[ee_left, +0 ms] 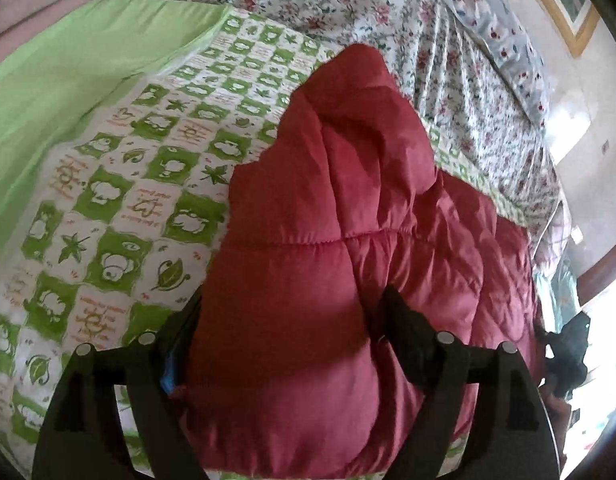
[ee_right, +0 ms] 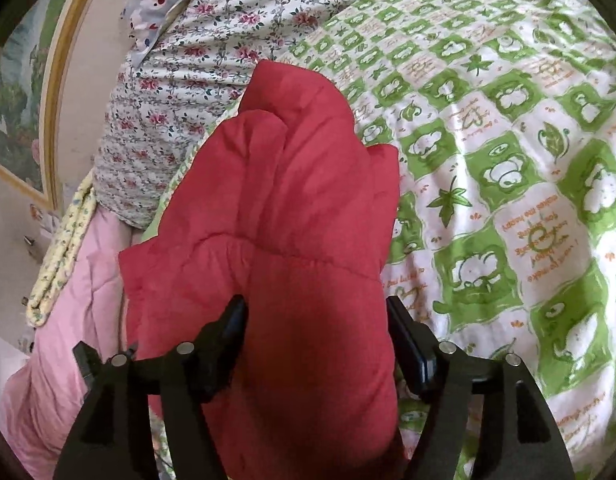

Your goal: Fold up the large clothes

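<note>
A padded red jacket (ee_left: pixel 348 208) lies in a folded heap on the green-and-white checked bedspread (ee_left: pixel 120 208). My left gripper (ee_left: pixel 294 308) stands wide over its near end. The puffy fabric bulges up between the fingers (ee_left: pixel 396 312), and the pads do not pinch it. In the right wrist view the same red jacket (ee_right: pixel 292 184) fills the gap of my right gripper (ee_right: pixel 316 316). Its jaws are also spread wide, one finger (ee_right: pixel 400 324) along each flank of the padding, with no fold clamped. The jacket's near edge is hidden under both grippers.
A flowered sheet (ee_left: pixel 428 60) and a pale pillow (ee_left: pixel 504 48) lie beyond the jacket. A plain green cover (ee_left: pixel 68 64) lies at the left. A pink quilt (ee_right: pixel 76 300) hangs at the bed's edge, beside a framed picture (ee_right: pixel 24 92) on the wall.
</note>
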The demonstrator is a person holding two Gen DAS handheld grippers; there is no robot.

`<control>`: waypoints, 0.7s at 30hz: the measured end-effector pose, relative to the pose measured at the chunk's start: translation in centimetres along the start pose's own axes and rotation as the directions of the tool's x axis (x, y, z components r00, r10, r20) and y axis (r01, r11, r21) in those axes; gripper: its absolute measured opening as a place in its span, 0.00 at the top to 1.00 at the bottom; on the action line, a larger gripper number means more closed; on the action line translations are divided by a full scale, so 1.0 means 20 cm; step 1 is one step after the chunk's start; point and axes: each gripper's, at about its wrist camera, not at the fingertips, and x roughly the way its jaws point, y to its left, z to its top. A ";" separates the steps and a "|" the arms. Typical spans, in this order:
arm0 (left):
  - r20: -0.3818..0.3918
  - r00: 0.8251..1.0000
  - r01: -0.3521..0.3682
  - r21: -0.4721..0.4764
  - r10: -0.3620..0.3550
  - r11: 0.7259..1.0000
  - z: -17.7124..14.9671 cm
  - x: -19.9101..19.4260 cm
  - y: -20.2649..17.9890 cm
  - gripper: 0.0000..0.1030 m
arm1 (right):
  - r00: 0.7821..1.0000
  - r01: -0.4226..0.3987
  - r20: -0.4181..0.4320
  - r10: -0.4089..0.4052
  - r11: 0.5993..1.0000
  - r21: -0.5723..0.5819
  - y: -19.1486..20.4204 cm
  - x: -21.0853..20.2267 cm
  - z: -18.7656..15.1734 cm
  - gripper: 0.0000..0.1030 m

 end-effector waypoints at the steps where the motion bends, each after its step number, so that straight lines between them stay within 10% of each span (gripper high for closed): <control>1: 0.008 1.000 -0.004 -0.005 0.004 1.000 0.00 -0.01 0.00 0.20 | 1.000 0.021 0.007 -0.021 1.000 -0.001 0.00 -0.01 0.00 0.19; 8: 0.108 0.991 -0.081 0.010 0.079 0.997 -0.01 -0.17 -0.03 0.20 | 0.991 0.107 0.087 -0.104 0.994 -0.020 0.05 -0.13 -0.02 0.16; 21: 0.115 0.993 -0.016 0.185 -0.006 0.983 -0.06 -0.24 -0.31 0.20 | 0.924 0.315 0.316 -0.218 0.900 -0.300 0.47 -0.32 -0.15 0.16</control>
